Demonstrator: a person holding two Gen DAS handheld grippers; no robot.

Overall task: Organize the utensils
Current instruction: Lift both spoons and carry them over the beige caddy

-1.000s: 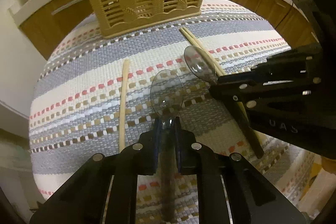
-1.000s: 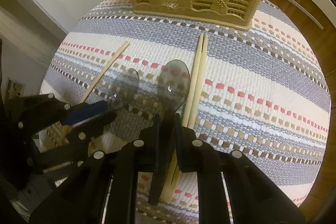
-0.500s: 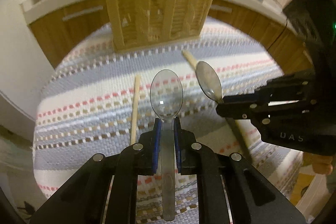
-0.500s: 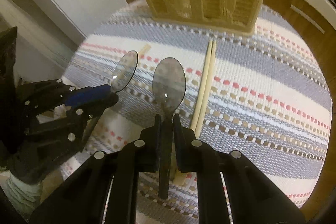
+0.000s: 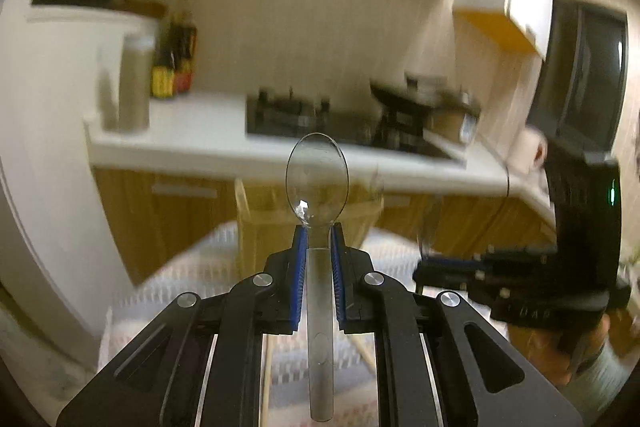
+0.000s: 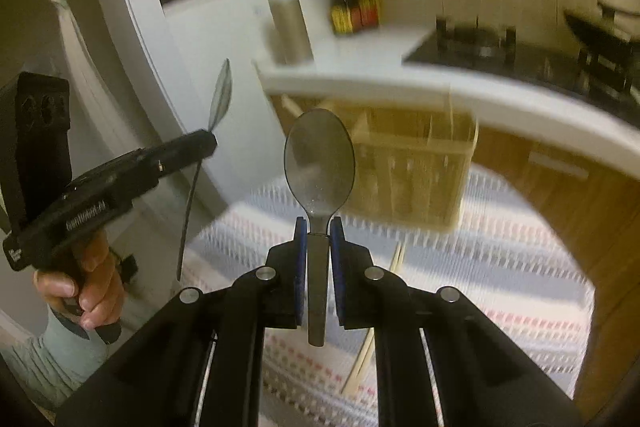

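A striped woven cloth (image 6: 500, 291) of grey, white and red bands covers the table, and on its far side stands a tan slatted basket (image 6: 416, 167), blurred in both views. Behind it runs a white counter (image 5: 192, 143) over wooden cabinet doors, carrying a hob (image 5: 304, 119), a steel canister (image 5: 134, 83) and some bottles (image 5: 174, 63) with yellow and red labels (all smeared by motion). Pale chopsticks (image 6: 380, 311) lie on the cloth just right of the right gripper's fingers. The left gripper (image 5: 319, 239) is clamped narrow on the handle of a clear spoon (image 5: 317, 179), whose bowl stands up in front of the basket and hides its middle. The right gripper (image 6: 319, 231) is likewise closed tight on a darker clear spoon (image 6: 319, 163), bowl raised before the basket's left edge. Each gripper shows in the other's view, off to the side, with a hand (image 6: 86, 283) and pale sleeve below the left one.
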